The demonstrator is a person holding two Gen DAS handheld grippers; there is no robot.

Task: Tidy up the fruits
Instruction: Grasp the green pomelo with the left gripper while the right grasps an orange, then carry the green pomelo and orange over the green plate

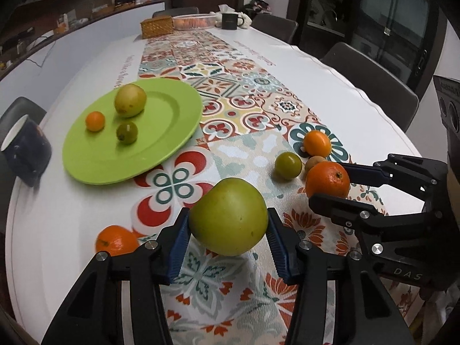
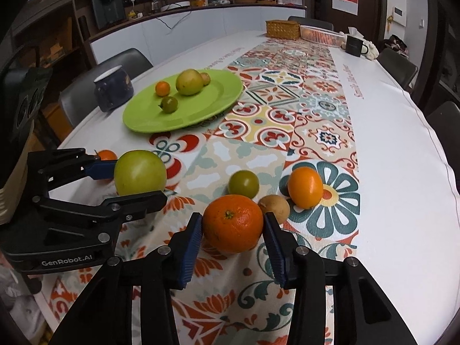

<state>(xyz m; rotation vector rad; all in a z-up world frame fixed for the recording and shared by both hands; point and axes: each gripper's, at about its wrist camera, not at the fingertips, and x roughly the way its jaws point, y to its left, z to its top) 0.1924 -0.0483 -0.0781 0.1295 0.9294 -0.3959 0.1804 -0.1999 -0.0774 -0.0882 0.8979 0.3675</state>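
- Blue-padded jaws of the left gripper [image 1: 228, 247] are clamped on a large green apple [image 1: 228, 215], held just clear of the patterned tablecloth [image 1: 230, 109]
- The right gripper [image 2: 233, 243] pinches a big orange [image 2: 233, 222] between its pads, low over the cloth
- Close past the orange lie a small brown fruit [image 2: 274, 207], a small green fruit [image 2: 243, 184] and an oval orange fruit [image 2: 305, 187]
- Further off, the green plate [image 1: 172, 120] carries a yellow-green fruit [image 1: 130, 100], a small orange fruit [image 1: 95, 120] and a small green one [image 1: 126, 132]
- Only the right wrist view shows a small reddish fruit [image 2: 205, 78] behind the yellow-green one
- The left wrist view alone fully shows another orange [image 1: 115, 241] by the table edge, beside the left gripper
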